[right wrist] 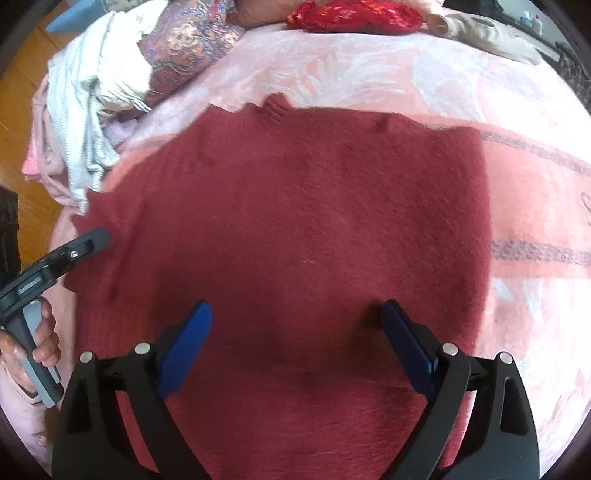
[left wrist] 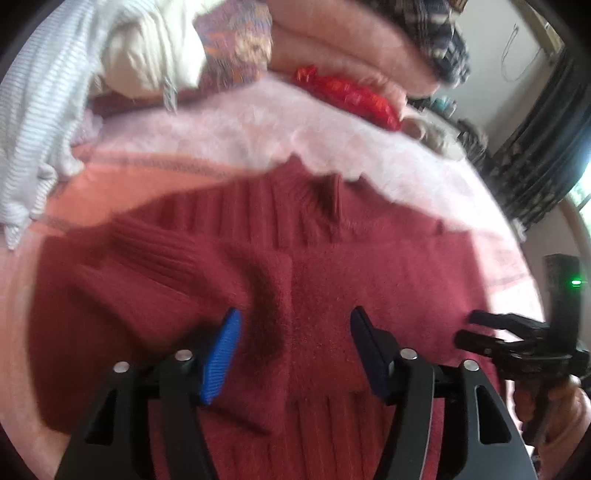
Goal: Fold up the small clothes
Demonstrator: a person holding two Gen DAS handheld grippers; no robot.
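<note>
A dark red knitted wool sweater (right wrist: 295,229) lay spread across a pink patterned fleece blanket (right wrist: 535,206) as a person worked through the folding of small clothes, a two-finger tool in each hand. The left gripper (left wrist: 293,326) hung over the garment with its blue-padded jaws spread and nothing between them; just ahead of its left pad a ribbed sleeve (left wrist: 147,266) lay turned in over the body of the sweater, the ribbed collar (left wrist: 325,199) beyond it at the far edge. The right gripper (right wrist: 295,321) was likewise spread and pinching nothing, poised above the flat middle of the sweater, whose straight right-hand edge ran just beyond its right pad. A heap of unfolded laundry, including a white ribbed top (right wrist: 85,110) and a floral cloth (right wrist: 184,40), waited well beyond the tongs to the left, with a red patterned bundle (right wrist: 354,14) at the far side. The sleeve fold on the left appeared finished, with the tool released. The next move would seem to call for each tool to take a fresh hold on an edge or hem, pads closing on the full thickness of knit, to carry the next fold across.
</note>
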